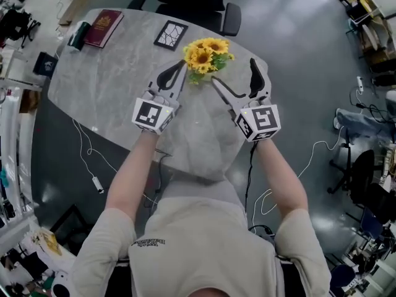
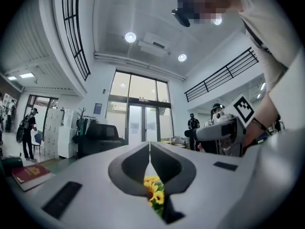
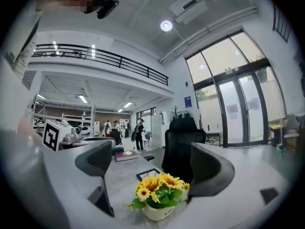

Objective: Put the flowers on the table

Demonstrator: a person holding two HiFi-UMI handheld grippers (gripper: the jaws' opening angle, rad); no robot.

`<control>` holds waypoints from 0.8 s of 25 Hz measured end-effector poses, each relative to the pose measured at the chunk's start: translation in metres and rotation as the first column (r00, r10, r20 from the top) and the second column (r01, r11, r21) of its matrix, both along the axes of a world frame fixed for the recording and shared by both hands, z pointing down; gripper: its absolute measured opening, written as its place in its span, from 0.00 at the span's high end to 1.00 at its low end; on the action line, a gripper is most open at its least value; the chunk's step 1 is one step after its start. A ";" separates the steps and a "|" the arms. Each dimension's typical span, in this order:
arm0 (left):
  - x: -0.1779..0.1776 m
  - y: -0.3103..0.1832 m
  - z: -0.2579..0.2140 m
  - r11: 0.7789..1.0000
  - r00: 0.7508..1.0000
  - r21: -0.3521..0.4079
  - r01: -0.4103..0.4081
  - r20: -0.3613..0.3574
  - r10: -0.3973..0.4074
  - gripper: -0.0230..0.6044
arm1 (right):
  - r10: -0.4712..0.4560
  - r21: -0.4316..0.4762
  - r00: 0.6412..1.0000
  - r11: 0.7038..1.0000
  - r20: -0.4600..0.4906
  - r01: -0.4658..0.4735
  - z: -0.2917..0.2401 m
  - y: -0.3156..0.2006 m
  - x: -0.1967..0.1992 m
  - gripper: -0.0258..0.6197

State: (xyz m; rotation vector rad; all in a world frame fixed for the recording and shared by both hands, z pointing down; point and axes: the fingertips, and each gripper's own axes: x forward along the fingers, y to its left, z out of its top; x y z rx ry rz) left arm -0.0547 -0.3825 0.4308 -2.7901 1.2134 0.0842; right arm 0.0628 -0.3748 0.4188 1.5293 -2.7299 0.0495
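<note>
A small white pot of yellow sunflowers (image 1: 207, 54) stands on the grey marble table (image 1: 111, 85) toward its far edge. My right gripper (image 1: 233, 71) is open just in front and to the right of the pot. In the right gripper view the flowers (image 3: 159, 192) sit low between the spread jaws of the right gripper (image 3: 151, 152), apart from both. My left gripper (image 1: 180, 67) is shut, with its tip against the left side of the blooms. The left gripper (image 2: 150, 147) has its jaws pressed together, and the flowers (image 2: 155, 192) show only through the gap below them.
A red booklet (image 1: 103, 27) and a black oblong object (image 1: 78, 34) lie at the table's far left. A dark framed picture (image 1: 170, 34) lies just behind and left of the flowers. A black office chair (image 1: 192, 2) stands at the far side. Cables (image 1: 93, 159) trail on the floor.
</note>
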 end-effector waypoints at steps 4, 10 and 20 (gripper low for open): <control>-0.001 0.023 -0.047 1.000 1.000 0.005 0.026 0.017 -0.026 0.98 | -0.034 0.066 0.999 0.997 0.031 0.032 -0.063 0.032 0.007 0.14; -0.005 0.069 -0.123 0.998 0.997 0.035 0.060 -0.044 -0.058 0.98 | -0.026 0.122 0.998 0.992 0.061 0.018 -0.126 0.077 0.031 0.39; 0.012 0.156 -0.180 0.993 0.995 0.116 -0.005 -0.094 0.016 0.98 | -0.023 0.156 0.998 0.988 0.067 0.013 -0.162 0.149 0.050 0.71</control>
